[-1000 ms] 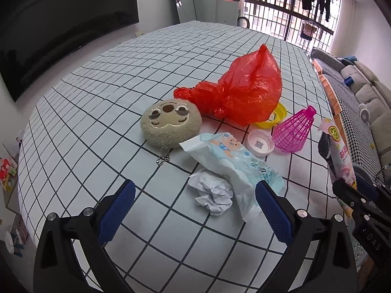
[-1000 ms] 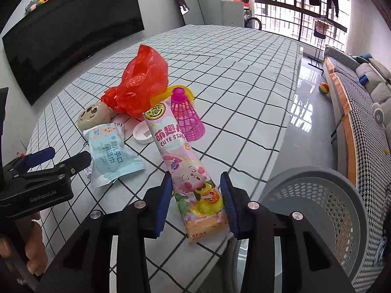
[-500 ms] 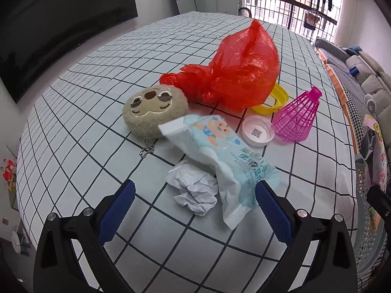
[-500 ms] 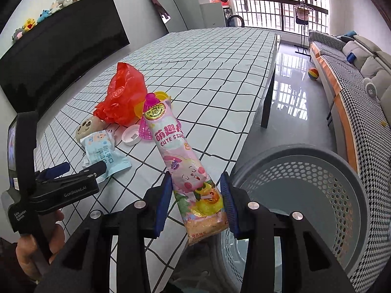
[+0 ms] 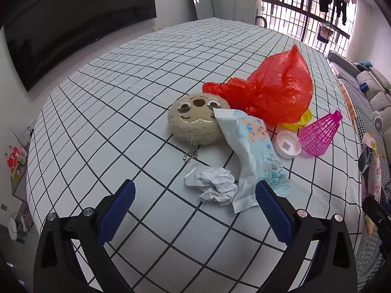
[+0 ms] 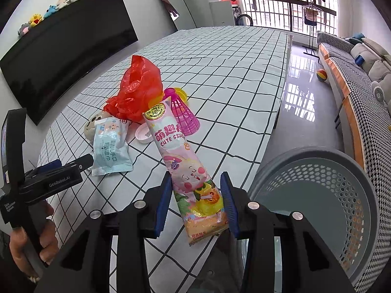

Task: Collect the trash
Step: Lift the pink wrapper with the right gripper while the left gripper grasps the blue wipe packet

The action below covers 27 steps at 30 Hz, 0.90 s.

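The right tongs [image 6: 196, 202] grip a pink snack packet [image 6: 185, 163], which has swung off the worktop [image 6: 232, 73] toward the grey basket [image 6: 325, 195] beside it, so dropping it in looks next. The left tongs [image 5: 194, 210], wide open and empty, have drifted over the crumpled paper [image 5: 212, 186] and wipes packet [image 5: 251, 151], likely the next pickup.
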### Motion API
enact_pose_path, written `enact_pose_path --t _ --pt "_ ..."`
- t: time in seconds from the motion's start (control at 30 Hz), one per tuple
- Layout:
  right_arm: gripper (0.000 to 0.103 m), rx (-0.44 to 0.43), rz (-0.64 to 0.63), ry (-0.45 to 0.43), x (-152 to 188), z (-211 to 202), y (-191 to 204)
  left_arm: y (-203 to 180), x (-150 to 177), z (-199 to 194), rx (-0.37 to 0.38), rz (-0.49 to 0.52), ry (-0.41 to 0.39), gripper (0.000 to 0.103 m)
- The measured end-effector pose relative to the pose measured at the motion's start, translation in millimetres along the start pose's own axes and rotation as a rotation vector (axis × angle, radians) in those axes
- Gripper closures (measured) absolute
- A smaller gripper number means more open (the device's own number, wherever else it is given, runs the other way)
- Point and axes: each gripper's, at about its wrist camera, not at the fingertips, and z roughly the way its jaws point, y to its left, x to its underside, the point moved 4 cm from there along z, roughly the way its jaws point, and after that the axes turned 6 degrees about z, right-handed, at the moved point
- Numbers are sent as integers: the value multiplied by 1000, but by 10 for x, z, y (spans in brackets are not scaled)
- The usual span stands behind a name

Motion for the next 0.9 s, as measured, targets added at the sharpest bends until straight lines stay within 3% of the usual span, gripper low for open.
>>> enact_pose_path --t 0.13,0.6,0.67,0.8,0.9 --pt "64 -3 15 -6 8 -25 -63 -181 -120 -11 23 23 -18 6" --pt "64 -2 73 6 20 -11 -347 -606 -266 343 -24 118 8 7" --pt "64 0 82 8 28 -7 -380 -611 -256 339 -27 123 3 16" --pt "64 7 89 5 39 -18 -388 -637 -209 352 9 139 15 49" --pt "64 10 84 5 47 -33 -366 -647 -186 313 27 141 8 52"
